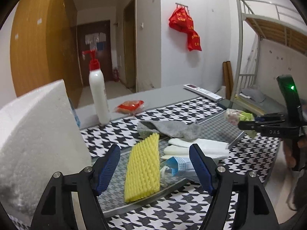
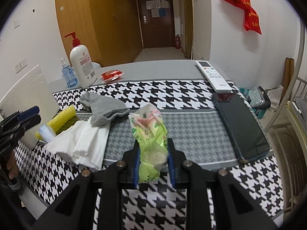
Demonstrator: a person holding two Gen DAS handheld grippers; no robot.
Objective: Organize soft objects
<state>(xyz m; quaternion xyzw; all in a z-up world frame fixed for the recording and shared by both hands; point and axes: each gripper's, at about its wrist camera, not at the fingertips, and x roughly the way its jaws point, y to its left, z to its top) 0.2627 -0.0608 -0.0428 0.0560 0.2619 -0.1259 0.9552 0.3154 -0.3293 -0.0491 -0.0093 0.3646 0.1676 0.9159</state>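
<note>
The right gripper [image 2: 153, 161] squeezes the crinkly green bag [image 2: 148, 134]; it may slip out. The left gripper [image 1: 155, 166] is wide open, holding nothing.

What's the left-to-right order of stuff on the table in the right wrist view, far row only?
Blue bottle → white pump bottle → red snack packet → white remote.

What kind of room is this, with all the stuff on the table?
Probably a dorm bedroom. A metal bunk bed stands by the wall, a wooden wardrobe lines the hallway to a door, and a remote control lies on the table.
</note>
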